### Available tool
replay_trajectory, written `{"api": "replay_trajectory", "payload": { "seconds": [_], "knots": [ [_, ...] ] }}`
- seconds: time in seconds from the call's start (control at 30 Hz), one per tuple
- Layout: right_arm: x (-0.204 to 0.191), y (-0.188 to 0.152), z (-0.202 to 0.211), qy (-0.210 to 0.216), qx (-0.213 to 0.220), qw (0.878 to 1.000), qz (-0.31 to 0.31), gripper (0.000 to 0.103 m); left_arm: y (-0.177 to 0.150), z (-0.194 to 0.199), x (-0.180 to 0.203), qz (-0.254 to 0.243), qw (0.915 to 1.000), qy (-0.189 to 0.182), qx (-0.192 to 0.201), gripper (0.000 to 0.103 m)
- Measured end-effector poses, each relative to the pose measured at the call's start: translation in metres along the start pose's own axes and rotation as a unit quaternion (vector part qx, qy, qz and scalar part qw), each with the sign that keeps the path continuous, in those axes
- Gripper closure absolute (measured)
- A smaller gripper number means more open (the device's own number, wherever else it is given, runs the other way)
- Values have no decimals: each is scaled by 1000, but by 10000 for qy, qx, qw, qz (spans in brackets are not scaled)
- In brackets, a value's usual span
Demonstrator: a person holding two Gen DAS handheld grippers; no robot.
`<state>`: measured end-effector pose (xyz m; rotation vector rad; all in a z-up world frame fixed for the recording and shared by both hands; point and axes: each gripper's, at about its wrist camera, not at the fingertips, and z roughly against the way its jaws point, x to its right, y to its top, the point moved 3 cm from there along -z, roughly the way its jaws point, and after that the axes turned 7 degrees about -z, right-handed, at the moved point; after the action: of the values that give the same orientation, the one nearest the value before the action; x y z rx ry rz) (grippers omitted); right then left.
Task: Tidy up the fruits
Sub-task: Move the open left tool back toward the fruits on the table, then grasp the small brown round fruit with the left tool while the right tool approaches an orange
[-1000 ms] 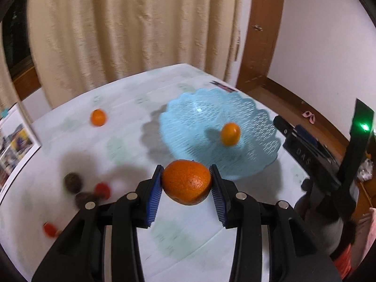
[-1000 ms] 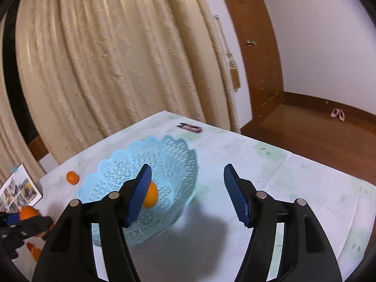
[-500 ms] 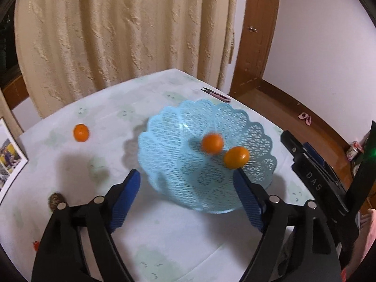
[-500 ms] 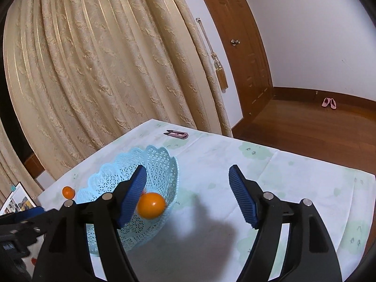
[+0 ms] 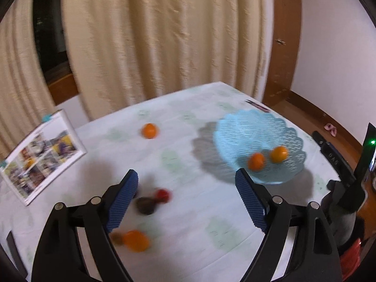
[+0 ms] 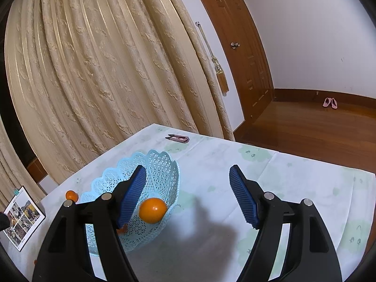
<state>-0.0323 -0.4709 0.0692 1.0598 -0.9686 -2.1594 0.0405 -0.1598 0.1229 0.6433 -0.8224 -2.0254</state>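
A light blue lattice basket (image 5: 246, 127) stands on the table with two oranges (image 5: 256, 161) (image 5: 278, 154) in it. My left gripper (image 5: 186, 178) hovers over the table to the basket's left; its jaws are opening and nothing is between them. Loose fruit lies below it: an orange (image 5: 149, 130) farther off, a red fruit (image 5: 163, 195), a dark fruit (image 5: 145, 205) and a blurred orange (image 5: 135, 240). My right gripper (image 6: 188, 171) is open and empty beside the basket (image 6: 162, 171). One orange (image 6: 152, 210) shows inside it; another is half hidden behind the left finger.
A photo booklet (image 5: 42, 150) lies at the table's left edge. A small pink clipper (image 6: 177, 138) sits near the far edge behind the basket. Curtains hang behind the table, with a wooden door and floor to the right. The right gripper's body (image 5: 338, 164) stands at the basket's right.
My left gripper let go of its orange, which now lies in the basket. It then swung left, bringing the loose fruit into view. The right gripper's jaws widened slightly.
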Motion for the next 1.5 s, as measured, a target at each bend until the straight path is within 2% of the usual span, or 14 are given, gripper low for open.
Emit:
{"api": "replay_trajectory", "payload": {
  "seconds": [0.27,0.43,0.57,0.7,0.8,0.93,1.03,1.1,1.3,1.4,1.5],
  "knots": [
    [-2,-2,-2,71,-52,10000,21,28,-45,70,-74,534,9953,808,14,19],
    [-4,-3,-3,130,-136,9998,54,28,-91,110,-101,879,9887,1214,-77,19],
    [-3,-4,-4,155,-196,9997,50,28,-140,127,-114,1193,9824,1386,-370,19],
    [-5,-5,-3,201,-214,9995,103,28,-192,140,-124,1712,9724,1411,-726,19],
    [-8,-6,-2,242,-223,9993,170,28,-221,141,-122,1883,9669,1410,-985,19],
    [-17,-10,3,401,-306,9984,261,28,-247,135,-110,1923,9649,1271,-1257,23],
    [-32,-19,11,710,-484,9955,392,28,-260,128,-98,1854,9658,1124,-1422,28],
    [-49,-27,18,1015,-665,9911,552,28,-266,124,-94,1835,9657,1089,-1478,30],
    [-108,-67,45,1968,-1164,9646,1317,28,-277,114,-92,1904,9635,1004,-1592,44],
    [-126,-84,53,2275,-1448,9513,1491,28,-277,109,-92,1917,9637,967,-1586,48],
    [-141,-107,62,2572,-1803,9351,1644,28,-279,102,-93,1942,9629,910,-1635,58]
  ]
}}
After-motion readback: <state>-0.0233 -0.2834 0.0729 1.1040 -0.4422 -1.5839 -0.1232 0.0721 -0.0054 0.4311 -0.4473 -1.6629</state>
